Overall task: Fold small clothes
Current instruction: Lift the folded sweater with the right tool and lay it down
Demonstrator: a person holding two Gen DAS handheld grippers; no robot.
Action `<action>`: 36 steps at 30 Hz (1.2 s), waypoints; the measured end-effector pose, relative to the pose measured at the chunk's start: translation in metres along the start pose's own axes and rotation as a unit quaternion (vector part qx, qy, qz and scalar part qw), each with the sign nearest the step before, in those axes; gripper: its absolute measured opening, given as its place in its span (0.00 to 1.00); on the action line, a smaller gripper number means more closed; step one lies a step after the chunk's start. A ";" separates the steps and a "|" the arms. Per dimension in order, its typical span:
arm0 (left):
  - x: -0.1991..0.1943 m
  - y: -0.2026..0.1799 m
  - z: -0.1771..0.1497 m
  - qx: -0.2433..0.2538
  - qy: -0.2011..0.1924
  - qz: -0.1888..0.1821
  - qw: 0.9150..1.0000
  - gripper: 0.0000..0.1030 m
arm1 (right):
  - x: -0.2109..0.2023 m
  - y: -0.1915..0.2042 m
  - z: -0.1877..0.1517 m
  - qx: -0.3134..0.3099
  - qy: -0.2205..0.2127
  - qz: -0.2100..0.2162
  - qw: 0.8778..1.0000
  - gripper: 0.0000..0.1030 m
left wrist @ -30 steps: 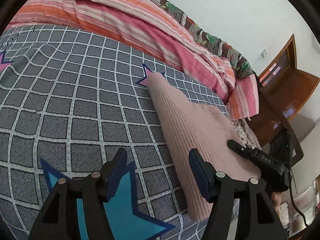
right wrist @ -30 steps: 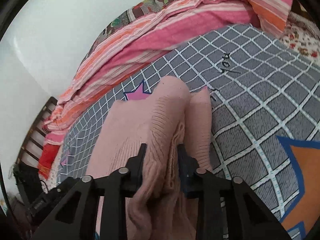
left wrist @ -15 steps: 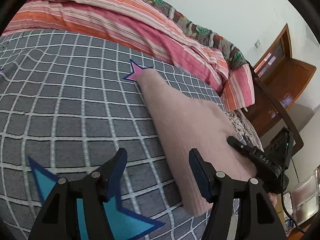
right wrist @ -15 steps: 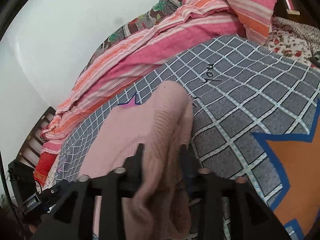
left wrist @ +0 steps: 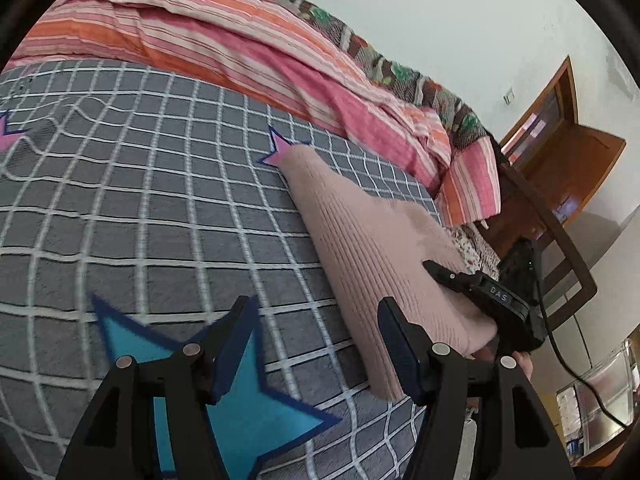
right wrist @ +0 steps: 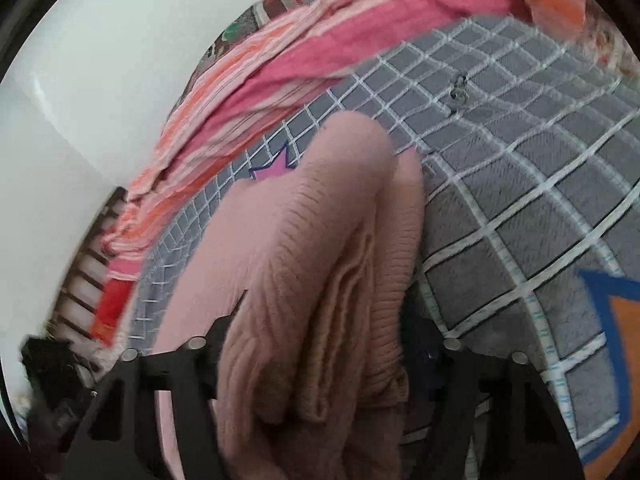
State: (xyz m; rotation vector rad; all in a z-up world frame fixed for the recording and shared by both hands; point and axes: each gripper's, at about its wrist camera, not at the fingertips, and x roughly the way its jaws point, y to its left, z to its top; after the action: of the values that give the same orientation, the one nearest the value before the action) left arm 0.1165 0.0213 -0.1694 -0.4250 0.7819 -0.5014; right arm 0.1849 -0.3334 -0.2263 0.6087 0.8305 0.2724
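Left tool [left wrist: 316, 344] hovers gaping over grid-checked blanket [left wrist: 140, 220].

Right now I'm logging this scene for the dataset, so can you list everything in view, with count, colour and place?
Knit garment: one, pale pink ribbed, folded long on the blanket, its near end between the right gripper's fingers.
Blanket: one, grey with white grid and blue, pink and orange stars, covering the bed.
Striped bedding: one heap, pink, orange and white, along the bed's far edge.
Floral quilt: one, brown and green, behind the stripes.
Wooden furniture: brown, by the wall.
Left gripper: black with blue pads, open, over the blue star, holding nothing.
Right gripper: black, fingers either side of the bunched knit; whether they pinch it is unclear in the blur.
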 end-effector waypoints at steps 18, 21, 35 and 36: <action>-0.067 0.093 0.002 -0.080 -0.049 -0.013 0.995 0.60 | -0.021 0.194 0.024 -0.117 -0.034 -0.084 0.989 0.34; -0.072 0.100 -0.001 -0.083 -0.048 -0.017 0.995 0.60 | -0.010 0.224 0.025 -0.131 -0.036 -0.099 0.986 0.33; -0.063 0.094 -0.006 -0.062 -0.040 0.000 0.997 0.60 | 0.026 0.140 0.013 0.028 -0.048 0.030 0.998 0.35; -0.059 0.090 -0.006 -0.057 -0.037 -0.001 0.998 0.60 | 0.032 0.120 0.007 0.031 -0.033 0.002 0.999 0.36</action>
State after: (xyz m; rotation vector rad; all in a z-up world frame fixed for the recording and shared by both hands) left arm 0.1007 0.1261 -0.1889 -0.5468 0.7417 -0.4416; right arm 0.2118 -0.2261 -0.1700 0.6750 0.7762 0.2291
